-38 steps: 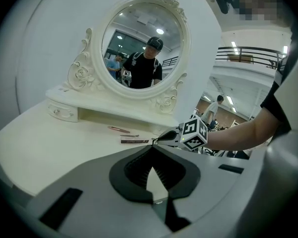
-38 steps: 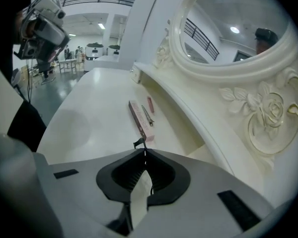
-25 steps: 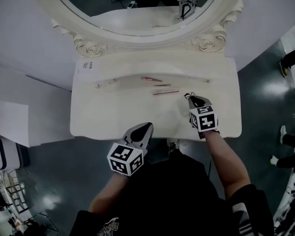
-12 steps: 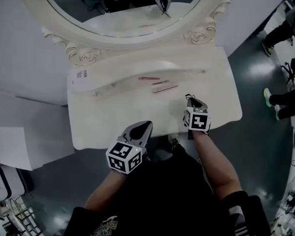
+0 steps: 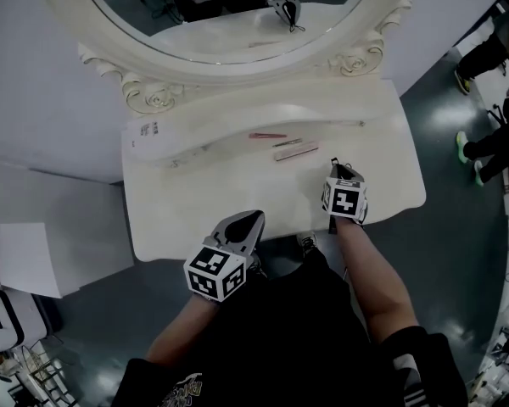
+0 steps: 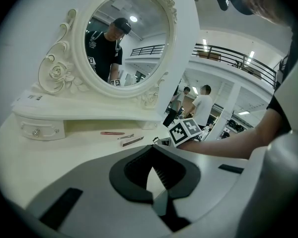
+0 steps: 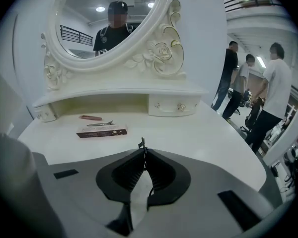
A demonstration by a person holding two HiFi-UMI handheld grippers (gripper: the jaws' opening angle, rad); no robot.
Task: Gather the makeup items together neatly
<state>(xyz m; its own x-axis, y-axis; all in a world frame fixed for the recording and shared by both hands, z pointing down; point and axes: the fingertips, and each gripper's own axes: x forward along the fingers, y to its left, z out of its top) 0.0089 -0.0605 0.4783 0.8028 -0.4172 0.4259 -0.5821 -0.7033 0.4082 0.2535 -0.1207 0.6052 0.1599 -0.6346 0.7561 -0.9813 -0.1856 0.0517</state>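
A: While looking down at the cream-white dressing table (image 5: 195,202), any sight of the makeup?

B: Yes. Lying in a loose row just in front of the oval white-framed mirror (image 5: 220,32), below its middle. Nearest the mirror, slim pink tube (image 5: 267,135). Next out, small silvery metal tweezers (image 5: 287,142). Farthest out of the three, long flat brown box (image 5: 296,151). Close together; touching or not, hard to tell.

A: And the right gripper (image 5: 333,164)?

B: Farther from the mirror than the box, near it, tilted down toward the tabletop. Jaws closed, pinching a small thin dark piece (image 7: 143,142) poking out past the tips. Too small to name.

A: Left gripper (image 5: 256,216)?

B: Farthest from the mirror of all, at the table's front edge. Jaws together, nothing between them.
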